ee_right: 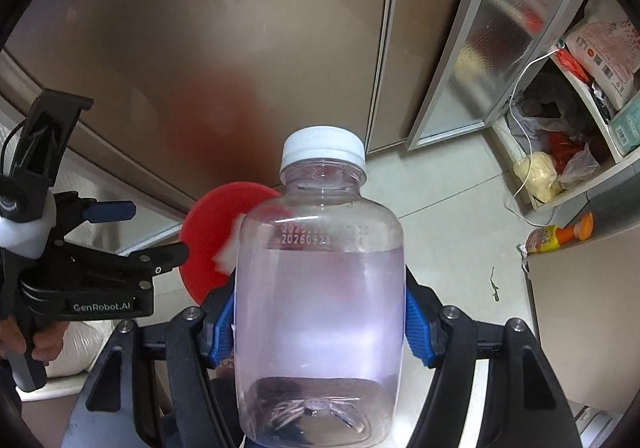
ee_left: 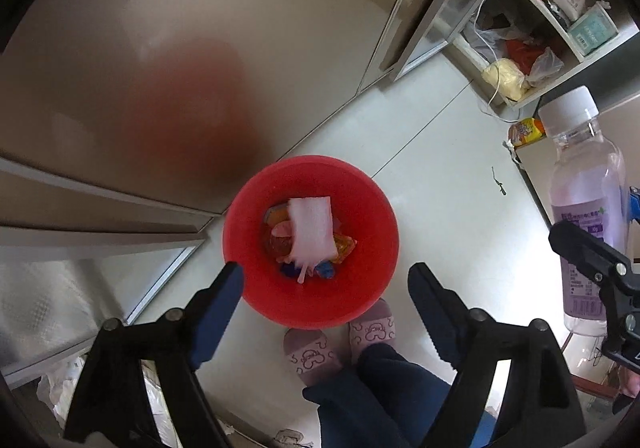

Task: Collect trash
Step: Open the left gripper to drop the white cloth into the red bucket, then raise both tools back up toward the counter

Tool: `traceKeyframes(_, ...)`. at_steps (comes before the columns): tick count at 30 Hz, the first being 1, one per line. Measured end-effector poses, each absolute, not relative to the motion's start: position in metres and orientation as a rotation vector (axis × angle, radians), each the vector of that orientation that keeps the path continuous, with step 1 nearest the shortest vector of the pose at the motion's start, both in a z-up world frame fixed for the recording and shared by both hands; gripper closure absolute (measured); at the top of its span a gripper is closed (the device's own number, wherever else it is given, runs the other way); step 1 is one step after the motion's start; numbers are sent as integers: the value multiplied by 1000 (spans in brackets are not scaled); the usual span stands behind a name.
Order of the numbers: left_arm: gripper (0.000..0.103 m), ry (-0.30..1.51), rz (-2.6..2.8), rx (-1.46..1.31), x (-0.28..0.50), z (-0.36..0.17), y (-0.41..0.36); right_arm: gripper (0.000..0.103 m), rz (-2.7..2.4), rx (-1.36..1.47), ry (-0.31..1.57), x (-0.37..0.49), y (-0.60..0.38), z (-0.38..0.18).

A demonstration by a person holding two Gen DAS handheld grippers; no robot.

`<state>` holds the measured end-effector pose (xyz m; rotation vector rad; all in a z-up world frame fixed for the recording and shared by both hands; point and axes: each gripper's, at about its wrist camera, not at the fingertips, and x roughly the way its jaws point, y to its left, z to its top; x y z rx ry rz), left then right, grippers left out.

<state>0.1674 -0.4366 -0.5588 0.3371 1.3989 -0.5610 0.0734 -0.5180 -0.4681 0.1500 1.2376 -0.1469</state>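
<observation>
A red bin stands on the pale floor below my left gripper, which is open and empty above it. Inside lie a white foam sheet and several coloured wrappers. My right gripper is shut on a clear plastic bottle with a white cap and a pale purple label. The bottle also shows at the right edge of the left wrist view, held up beside the bin. In the right wrist view the bin is partly hidden behind the bottle, and the left gripper is at the left.
Brown cabinet doors stand behind the bin. An open shelf at the right holds bags and boxes. An orange-and-yellow bottle lies on the floor by the shelf. The person's feet in pink slippers stand next to the bin.
</observation>
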Motion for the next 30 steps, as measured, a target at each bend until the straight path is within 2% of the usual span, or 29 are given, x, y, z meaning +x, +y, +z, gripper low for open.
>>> traceKeyframes(14, 16, 1364, -507, 300, 172, -532, -389, 37, -65, 85, 1252, 83, -480, -454)
traceKeyframes(30, 16, 1398, -361, 196, 177, -550, -296, 37, 148, -21, 1294, 118, -416, -495)
